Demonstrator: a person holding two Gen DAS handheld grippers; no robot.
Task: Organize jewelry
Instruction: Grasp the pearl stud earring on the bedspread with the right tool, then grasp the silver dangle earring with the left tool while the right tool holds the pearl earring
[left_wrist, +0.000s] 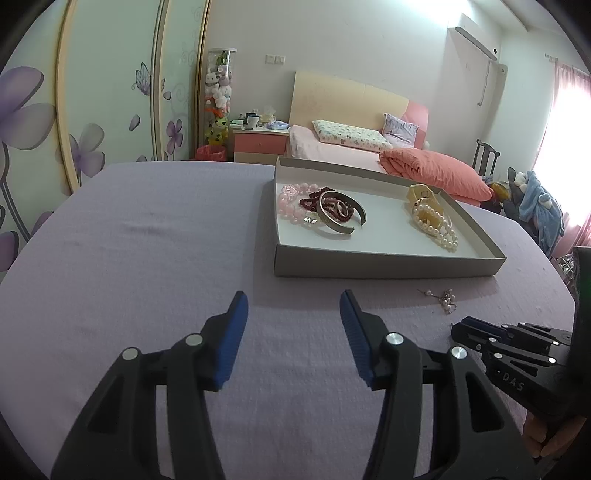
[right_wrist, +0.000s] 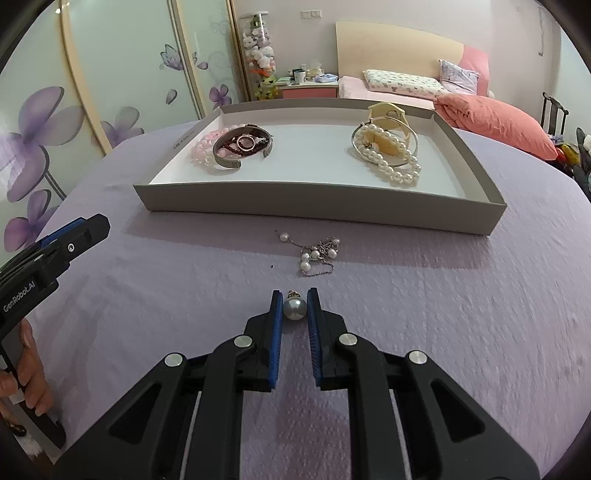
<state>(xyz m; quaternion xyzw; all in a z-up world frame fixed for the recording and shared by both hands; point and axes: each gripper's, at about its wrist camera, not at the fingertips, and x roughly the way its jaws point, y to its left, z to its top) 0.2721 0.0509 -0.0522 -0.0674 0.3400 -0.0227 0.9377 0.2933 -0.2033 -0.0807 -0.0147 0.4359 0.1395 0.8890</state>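
Observation:
In the right wrist view my right gripper (right_wrist: 294, 294) is shut on a large grey-white pearl with a small metal cap (right_wrist: 294, 310), low over the lilac tablecloth. Just beyond it a thin chain with small pearls (right_wrist: 318, 254) lies loose on the cloth, in front of a shallow grey tray (right_wrist: 314, 206). The tray holds a silver bangle (right_wrist: 242, 147) with a ring, dark red and pink beads on its left, and a pearl strand (right_wrist: 391, 158) over a yellow piece on its right. My left gripper (left_wrist: 293, 295) stands open over bare cloth, holding nothing.
The lilac tablecloth (left_wrist: 147, 240) covers a round table whose edge curves away on both sides. A person's hand (right_wrist: 26, 373) holds the left gripper's handle at the left edge. Behind the table stand a bed, a nightstand and flowered wardrobe doors.

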